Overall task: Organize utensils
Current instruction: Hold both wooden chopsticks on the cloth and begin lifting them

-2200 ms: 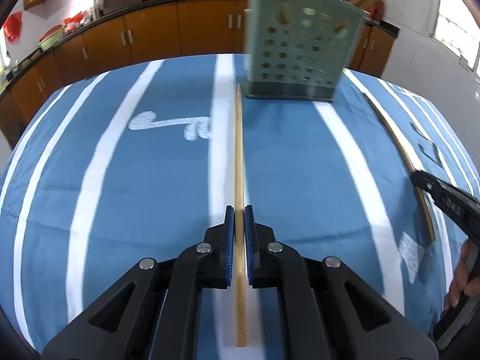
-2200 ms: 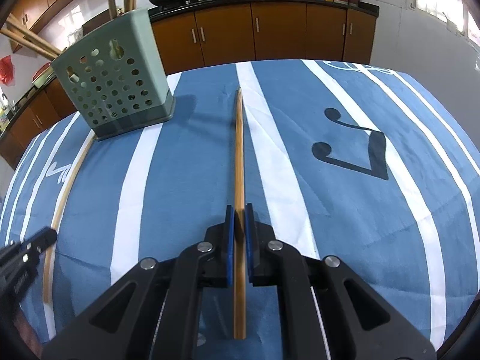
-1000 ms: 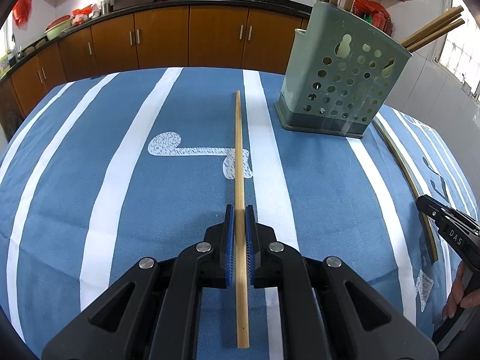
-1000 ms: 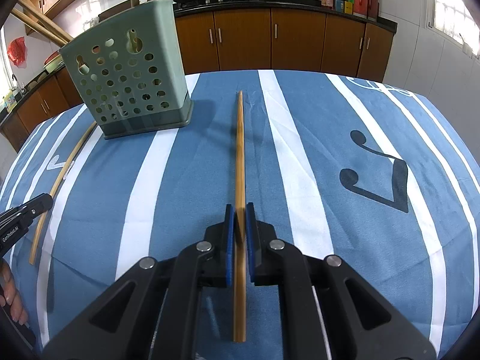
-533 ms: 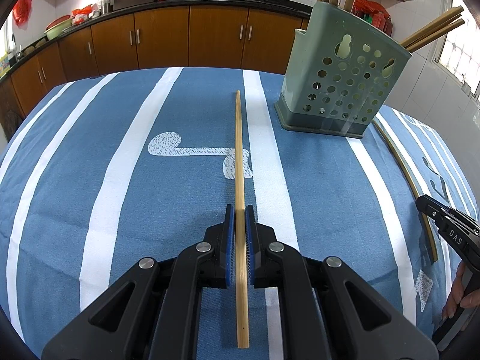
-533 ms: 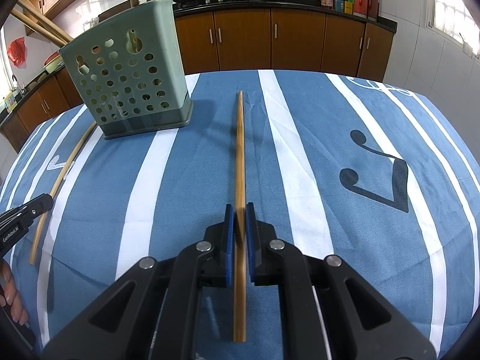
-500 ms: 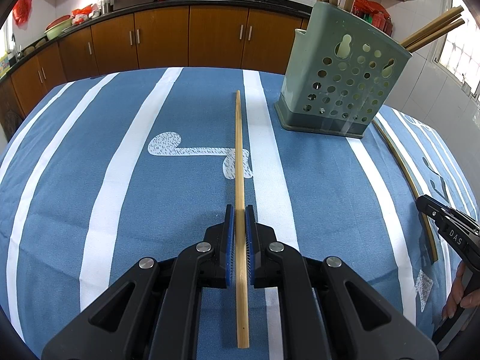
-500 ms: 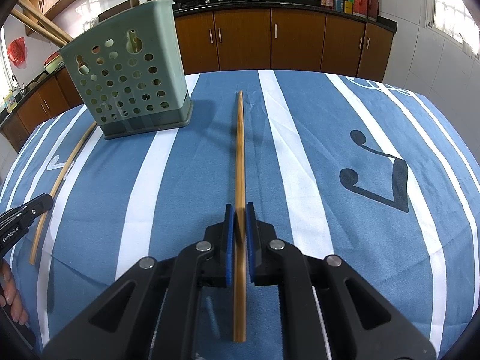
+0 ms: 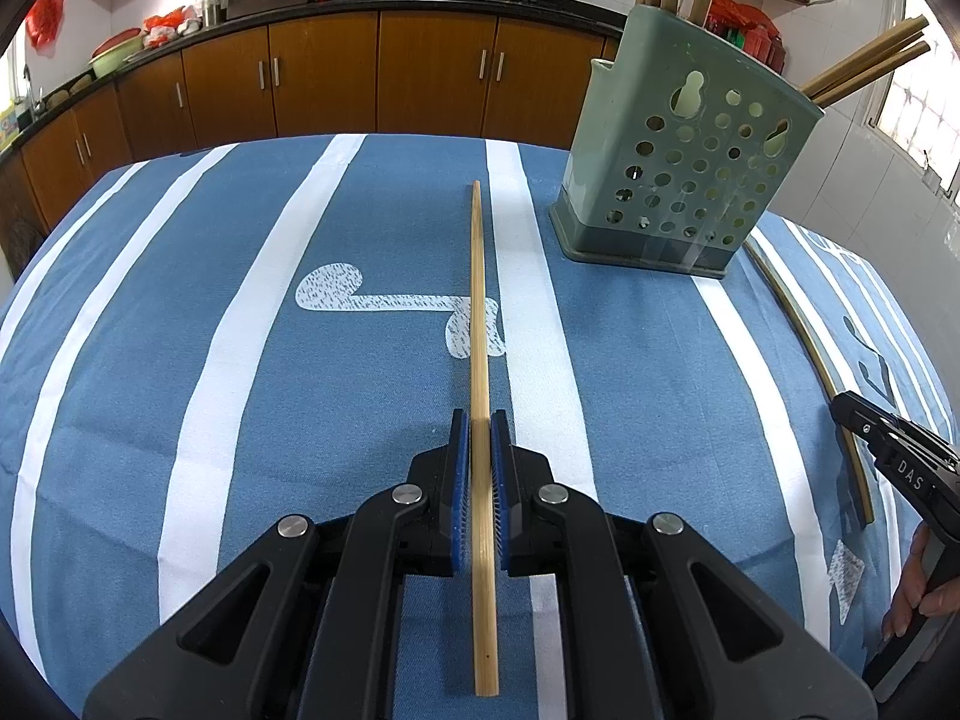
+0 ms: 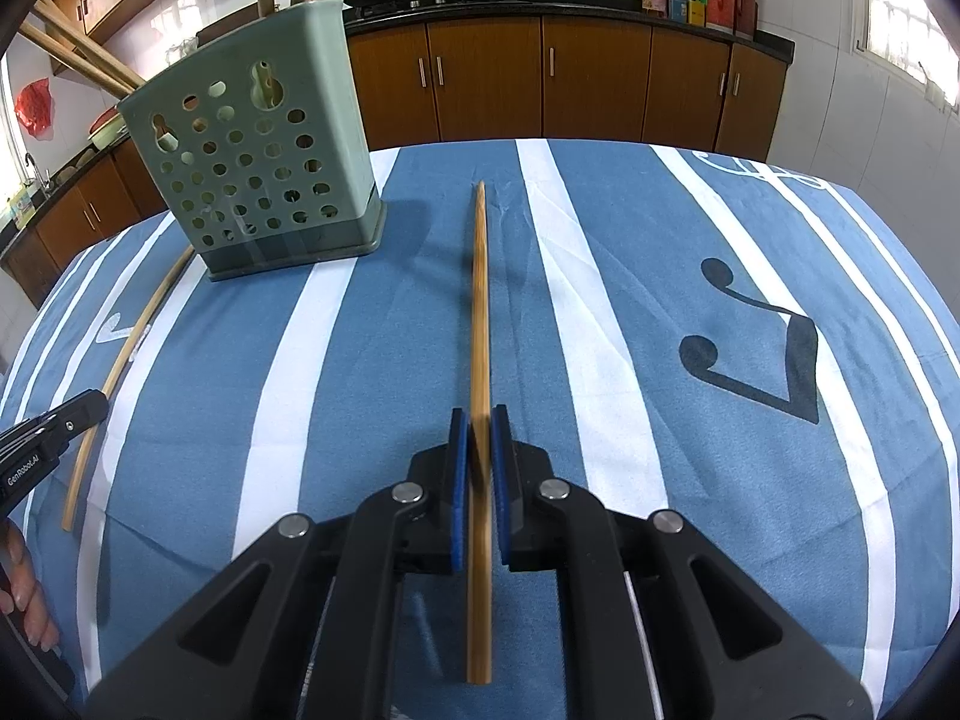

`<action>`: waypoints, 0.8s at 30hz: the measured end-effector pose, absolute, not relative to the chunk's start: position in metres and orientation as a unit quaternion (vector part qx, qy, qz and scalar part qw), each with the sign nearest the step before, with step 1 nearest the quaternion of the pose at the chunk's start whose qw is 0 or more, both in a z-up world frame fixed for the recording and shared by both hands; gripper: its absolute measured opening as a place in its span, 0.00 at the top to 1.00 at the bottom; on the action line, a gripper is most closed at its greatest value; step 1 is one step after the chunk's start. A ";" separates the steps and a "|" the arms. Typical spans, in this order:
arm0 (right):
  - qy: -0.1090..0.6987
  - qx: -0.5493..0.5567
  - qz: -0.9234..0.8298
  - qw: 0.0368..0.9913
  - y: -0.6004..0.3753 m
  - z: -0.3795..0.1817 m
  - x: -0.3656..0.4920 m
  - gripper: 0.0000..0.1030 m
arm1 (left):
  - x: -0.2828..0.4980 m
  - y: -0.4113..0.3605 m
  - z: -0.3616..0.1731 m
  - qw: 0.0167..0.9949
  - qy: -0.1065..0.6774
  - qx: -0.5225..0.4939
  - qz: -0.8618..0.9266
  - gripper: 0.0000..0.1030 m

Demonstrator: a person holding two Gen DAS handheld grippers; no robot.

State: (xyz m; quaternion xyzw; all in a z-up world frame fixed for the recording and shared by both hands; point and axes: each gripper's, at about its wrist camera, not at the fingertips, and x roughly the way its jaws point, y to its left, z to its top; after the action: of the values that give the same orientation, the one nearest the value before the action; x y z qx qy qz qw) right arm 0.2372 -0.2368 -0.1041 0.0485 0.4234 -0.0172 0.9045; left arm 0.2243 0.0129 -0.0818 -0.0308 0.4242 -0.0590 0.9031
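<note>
- Between the blue pads of the left claw (image 9: pixel 478 450) sits a bamboo chopstick (image 9: pixel 478 312), pinched tight and pointing forward over the table (image 9: pixel 150 330), its back end sticking out behind the pads.
- Clamped the same way, the right claw (image 10: pixel 478 450) grips a second chopstick (image 10: pixel 480 300) with its jaws nearly together, tip forward and angled down toward the cloth.
- Both sticks are off the surface along their visible length; whether either far tip touches the cloth cannot be told.
- Toward the far side of the table stands a green perforated utensil holder (image 9: pixel 684 180), upright, with several chopsticks and wooden handles already in it, leaning out of its top.
- Each held chopstick points past that holder, beside it rather than into it.
- Each wrist view catches the other claw at its edge with the stick it holds, and part of a hand (image 9: pixel 918 594) on the grip.
- A blue tablecloth with white stripes and music-note prints covers the table.
- Brown kitchen cabinets (image 9: pixel 384 72) line the back wall, with two woks on the counter above them.
</note>
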 end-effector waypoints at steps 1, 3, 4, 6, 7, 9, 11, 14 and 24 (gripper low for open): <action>0.423 0.048 -0.017 0.905 -0.237 -0.104 0.237 0.91 | 0.224 0.013 -0.082 0.903 0.424 -0.030 -0.059 0.92; 0.423 0.048 -0.019 0.904 -0.236 -0.104 0.236 0.90 | 0.223 0.011 -0.082 0.904 0.424 -0.024 -0.056 0.92; 0.424 0.046 -0.019 0.904 -0.235 -0.104 0.234 0.90 | 0.220 0.008 -0.082 0.904 0.424 -0.011 -0.053 0.91; 0.424 0.043 -0.018 0.904 -0.234 -0.105 0.231 0.89 | 0.215 0.003 -0.082 0.904 0.424 0.004 -0.054 0.88; 0.424 0.045 -0.018 0.904 -0.235 -0.105 0.230 0.89 | 0.213 0.002 -0.082 0.904 0.424 0.007 -0.055 0.88; 0.424 0.051 -0.015 0.904 -0.237 -0.105 0.228 0.89 | 0.210 0.000 -0.083 0.904 0.424 0.012 -0.057 0.88; 0.423 0.052 -0.014 0.904 -0.238 -0.105 0.227 0.89 | 0.209 -0.001 -0.083 0.904 0.424 0.016 -0.057 0.88; 0.425 0.051 -0.011 0.904 -0.240 -0.103 0.227 0.92 | 0.209 -0.003 -0.083 0.903 0.424 0.031 -0.054 0.92; 0.372 0.077 -0.002 0.925 -0.253 -0.063 0.204 0.92 | 0.199 0.013 -0.051 0.914 0.401 0.005 -0.066 0.93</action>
State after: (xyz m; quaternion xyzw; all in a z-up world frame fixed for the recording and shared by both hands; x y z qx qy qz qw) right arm 0.2043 -0.2529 -0.0629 0.0766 0.3722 -0.0020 0.9250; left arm 0.1988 0.0131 -0.0508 0.0052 0.4011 -0.0660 0.9136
